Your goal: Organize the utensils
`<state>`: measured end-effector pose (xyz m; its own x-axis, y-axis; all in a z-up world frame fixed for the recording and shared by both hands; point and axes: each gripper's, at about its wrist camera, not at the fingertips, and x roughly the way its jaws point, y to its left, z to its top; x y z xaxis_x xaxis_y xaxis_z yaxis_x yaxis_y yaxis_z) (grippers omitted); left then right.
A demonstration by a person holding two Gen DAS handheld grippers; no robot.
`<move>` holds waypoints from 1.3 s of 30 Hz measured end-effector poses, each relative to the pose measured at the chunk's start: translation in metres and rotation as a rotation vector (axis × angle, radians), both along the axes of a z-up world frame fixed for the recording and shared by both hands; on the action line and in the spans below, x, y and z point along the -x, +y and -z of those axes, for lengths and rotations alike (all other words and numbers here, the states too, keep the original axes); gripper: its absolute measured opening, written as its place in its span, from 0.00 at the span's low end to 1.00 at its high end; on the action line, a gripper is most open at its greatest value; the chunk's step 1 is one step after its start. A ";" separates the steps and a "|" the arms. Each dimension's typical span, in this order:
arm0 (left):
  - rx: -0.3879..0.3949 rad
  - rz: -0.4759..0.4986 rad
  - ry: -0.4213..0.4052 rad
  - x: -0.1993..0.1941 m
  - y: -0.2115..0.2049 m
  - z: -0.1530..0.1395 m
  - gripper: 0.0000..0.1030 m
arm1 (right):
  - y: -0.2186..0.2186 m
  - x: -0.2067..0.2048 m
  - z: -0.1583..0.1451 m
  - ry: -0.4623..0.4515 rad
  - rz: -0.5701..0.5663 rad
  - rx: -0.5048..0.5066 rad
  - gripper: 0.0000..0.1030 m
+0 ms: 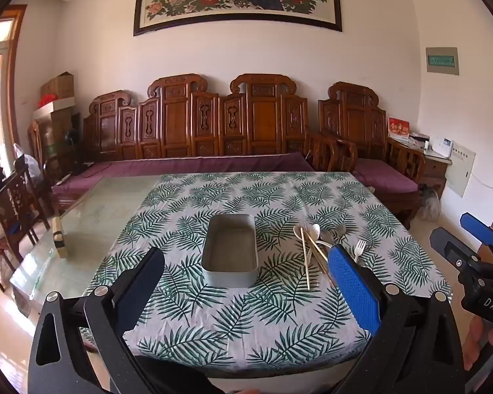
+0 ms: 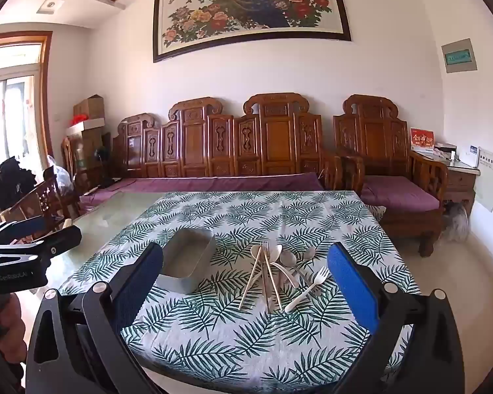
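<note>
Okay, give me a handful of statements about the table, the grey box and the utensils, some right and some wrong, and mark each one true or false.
1. The grey box is empty. True.
2. The utensils lie inside the box. False: they lie in a loose pile on the leaf-print tablecloth, beside the box.
3. A white fork lies at the edge of the pile. True.
4. The right tool grips a spoon. False: its jaws are open and hold nothing.
5. The left tool is open. True.

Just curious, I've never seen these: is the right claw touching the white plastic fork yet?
Apart. In the right wrist view the right claw hangs open above the tablecloth, and the white plastic fork lies between its fingers with clear cloth on both sides.
</note>
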<state>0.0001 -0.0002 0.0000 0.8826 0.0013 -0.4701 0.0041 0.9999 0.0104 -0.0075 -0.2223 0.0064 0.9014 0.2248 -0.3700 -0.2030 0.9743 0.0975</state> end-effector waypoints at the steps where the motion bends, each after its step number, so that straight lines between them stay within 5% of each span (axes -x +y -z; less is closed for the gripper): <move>1: 0.001 0.000 -0.001 0.000 0.000 0.000 0.94 | 0.000 0.000 0.000 0.002 0.000 -0.003 0.98; 39: 0.000 0.006 -0.013 -0.002 -0.005 -0.007 0.94 | 0.002 0.001 -0.003 -0.004 0.000 -0.006 0.98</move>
<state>0.0017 -0.0054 0.0072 0.8887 -0.0035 -0.4585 0.0095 0.9999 0.0108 -0.0082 -0.2206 0.0095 0.9028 0.2272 -0.3651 -0.2037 0.9737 0.1021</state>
